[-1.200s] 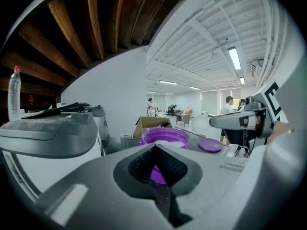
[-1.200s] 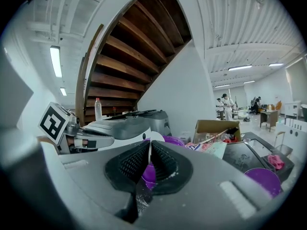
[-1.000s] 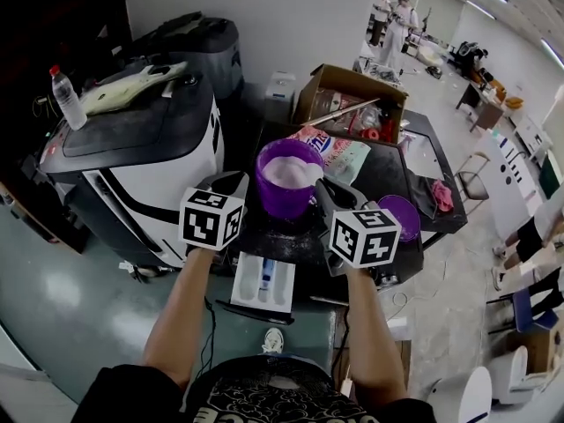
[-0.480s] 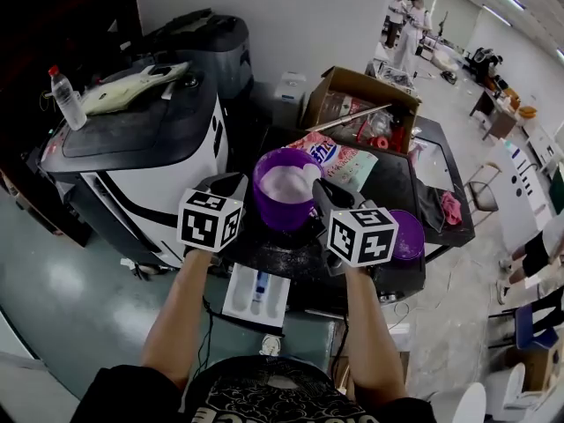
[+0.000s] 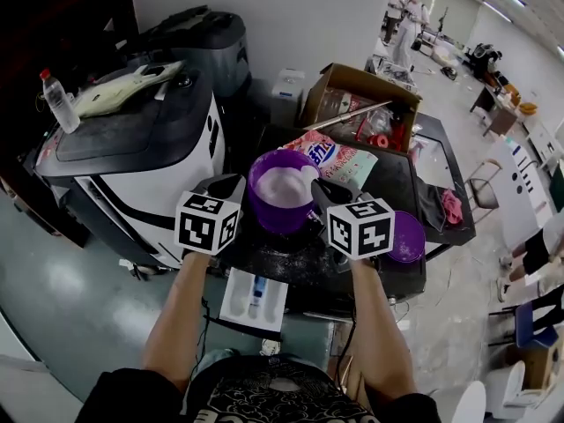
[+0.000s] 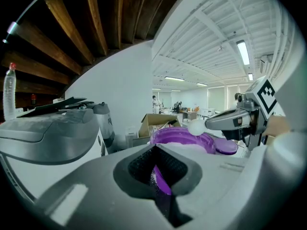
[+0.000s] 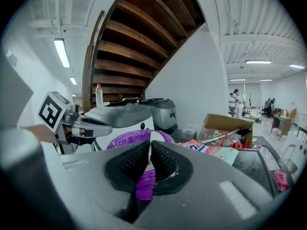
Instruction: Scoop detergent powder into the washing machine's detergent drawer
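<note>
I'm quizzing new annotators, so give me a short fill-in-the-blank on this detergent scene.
The tub holding white powder is coloured ___.
The left gripper is shut on the tub's ___.
The loose lid lies on the tub's ___ side.
Missing words: purple; rim; right.

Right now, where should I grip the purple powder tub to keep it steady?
Pinch the purple tub by its thin upright wall at the left rim, coming from the left, one jaw inside. It looks too wide to span. The left gripper is shut there; the right gripper holds the white scoop.
</note>
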A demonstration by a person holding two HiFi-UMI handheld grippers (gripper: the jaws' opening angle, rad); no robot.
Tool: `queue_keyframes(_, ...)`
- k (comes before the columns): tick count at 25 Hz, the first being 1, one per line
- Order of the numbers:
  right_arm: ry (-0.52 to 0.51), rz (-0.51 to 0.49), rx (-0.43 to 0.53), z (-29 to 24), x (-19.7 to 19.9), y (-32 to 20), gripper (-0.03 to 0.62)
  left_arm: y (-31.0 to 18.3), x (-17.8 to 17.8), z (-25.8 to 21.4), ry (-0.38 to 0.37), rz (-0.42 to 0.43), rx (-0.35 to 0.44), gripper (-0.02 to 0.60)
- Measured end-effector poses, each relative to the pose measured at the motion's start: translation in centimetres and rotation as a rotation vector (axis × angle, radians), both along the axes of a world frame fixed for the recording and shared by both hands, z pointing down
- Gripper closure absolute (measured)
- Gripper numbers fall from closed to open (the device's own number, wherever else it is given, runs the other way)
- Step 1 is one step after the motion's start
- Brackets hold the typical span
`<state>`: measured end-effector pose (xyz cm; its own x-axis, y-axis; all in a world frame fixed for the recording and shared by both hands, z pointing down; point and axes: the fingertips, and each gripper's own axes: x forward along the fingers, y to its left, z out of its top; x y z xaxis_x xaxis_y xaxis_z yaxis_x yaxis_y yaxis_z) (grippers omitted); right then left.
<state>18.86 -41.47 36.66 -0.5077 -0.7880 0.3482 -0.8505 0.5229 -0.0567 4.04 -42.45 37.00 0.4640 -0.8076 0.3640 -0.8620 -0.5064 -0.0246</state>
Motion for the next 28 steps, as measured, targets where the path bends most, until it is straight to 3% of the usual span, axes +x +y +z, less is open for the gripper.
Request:
queue_keyframes(7, 0.162, -0.03, -0.047, 1.2, -0.5, -0.9, 0.559, -0.8, -0.1, 0.1, 0.025, 0.049, 0.002, 0.58)
queue_keyframes(28, 0.607, 0.155, -0.296, 4.0, -1.3, -3.8, 0.559, -2.8, 1.0, 1.4, 0.086, 0.434, -0.021, 0.58)
